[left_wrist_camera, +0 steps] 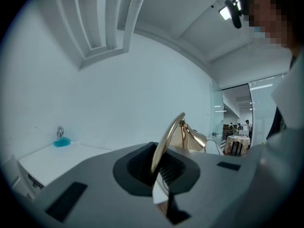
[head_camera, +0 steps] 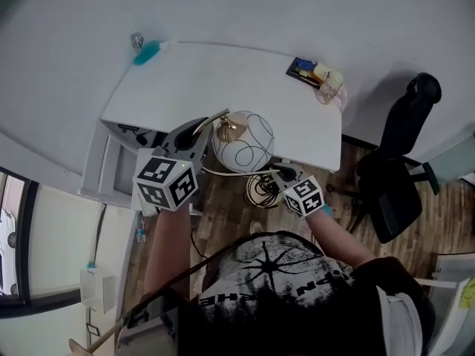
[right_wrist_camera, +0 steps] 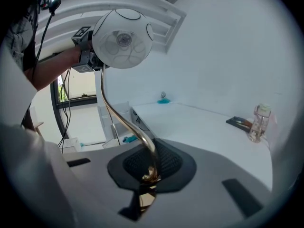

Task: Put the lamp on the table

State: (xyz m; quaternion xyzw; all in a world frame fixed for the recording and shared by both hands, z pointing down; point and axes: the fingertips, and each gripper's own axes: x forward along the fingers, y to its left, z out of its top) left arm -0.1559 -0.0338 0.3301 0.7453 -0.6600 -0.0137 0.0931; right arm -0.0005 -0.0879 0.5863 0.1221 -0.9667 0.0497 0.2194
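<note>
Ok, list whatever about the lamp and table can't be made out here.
- White globe lamp, lower end of its brass stem: buried in the jaws of the right gripper, right gripper view.
- Items on the dark tray: too small, head view.
- Small teal object: too small, every view.

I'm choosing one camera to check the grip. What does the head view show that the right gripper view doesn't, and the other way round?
Only the head view: the black office chair and the coiled cord near the table's edge. Only the right gripper view: the right tool with its jaws shut on the lamp's gold stem. Both: the globe shade, the white table, the glass jar, and the left tool by the shade.
</note>
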